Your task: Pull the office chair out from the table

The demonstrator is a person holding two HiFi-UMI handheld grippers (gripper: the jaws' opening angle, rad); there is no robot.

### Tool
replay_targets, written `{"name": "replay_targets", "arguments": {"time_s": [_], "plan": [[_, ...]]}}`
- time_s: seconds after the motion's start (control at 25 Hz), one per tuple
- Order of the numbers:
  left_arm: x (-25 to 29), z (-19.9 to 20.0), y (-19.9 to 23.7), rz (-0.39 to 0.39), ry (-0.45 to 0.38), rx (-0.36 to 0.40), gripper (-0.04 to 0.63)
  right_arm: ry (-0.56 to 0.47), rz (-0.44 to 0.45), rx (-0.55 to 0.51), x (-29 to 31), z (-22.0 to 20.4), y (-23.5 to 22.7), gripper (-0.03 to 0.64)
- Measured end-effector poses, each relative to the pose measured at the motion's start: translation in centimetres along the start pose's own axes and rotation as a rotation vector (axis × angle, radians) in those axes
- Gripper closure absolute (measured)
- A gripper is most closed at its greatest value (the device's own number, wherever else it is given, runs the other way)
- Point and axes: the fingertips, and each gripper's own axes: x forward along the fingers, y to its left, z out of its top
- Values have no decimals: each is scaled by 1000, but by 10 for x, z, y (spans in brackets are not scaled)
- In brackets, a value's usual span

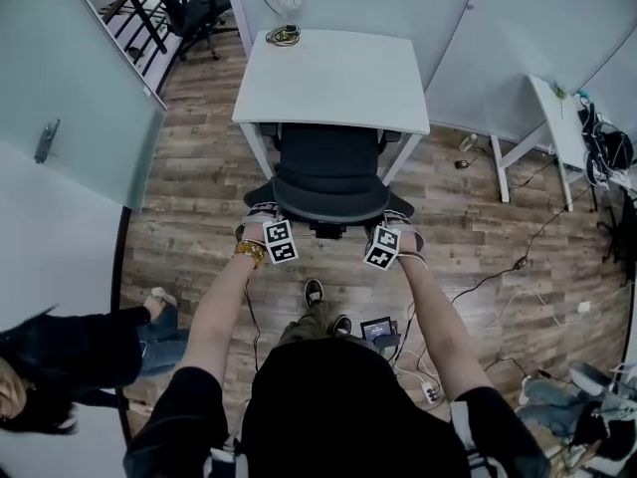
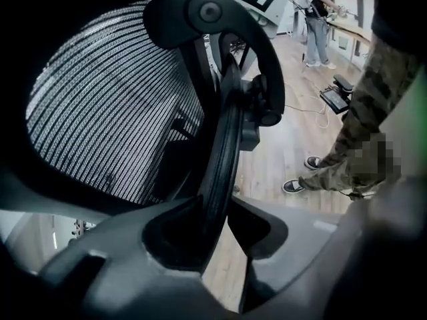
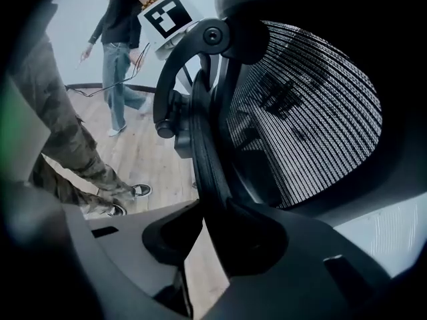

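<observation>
Black mesh office chair (image 1: 328, 172) at white table (image 1: 338, 78), L claw (image 1: 264, 222) & R claw (image 1: 396, 225) both clamped on backrest rim (image 2: 223, 145)

At the frame's lower centre, the person (image 1: 318, 406) is wearing a black short-sleeved top (image 1: 184, 416), camouflage trousers (image 2: 373, 105), black sneakers (image 1: 315, 292) and a gold bracelet (image 1: 249, 253).

The black mesh office chair (image 1: 328, 172) stands half under the white rectangular surface's (image 1: 338, 78) near edge; a coiled cable (image 1: 284, 36) lies on its far edge.
</observation>
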Motion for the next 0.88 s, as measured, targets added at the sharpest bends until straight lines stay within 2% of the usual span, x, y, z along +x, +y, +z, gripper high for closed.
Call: {"name": "replay_targets", "arguments": {"time_s": [0.24, 0.88], "plan": [[-10, 3, -31, 5, 1, -14, 462, -6, 5, -28, -12, -7, 27, 515], [-27, 6, -66, -7, 42, -36, 460, -40, -7, -39, -33, -11, 61, 515]]}}
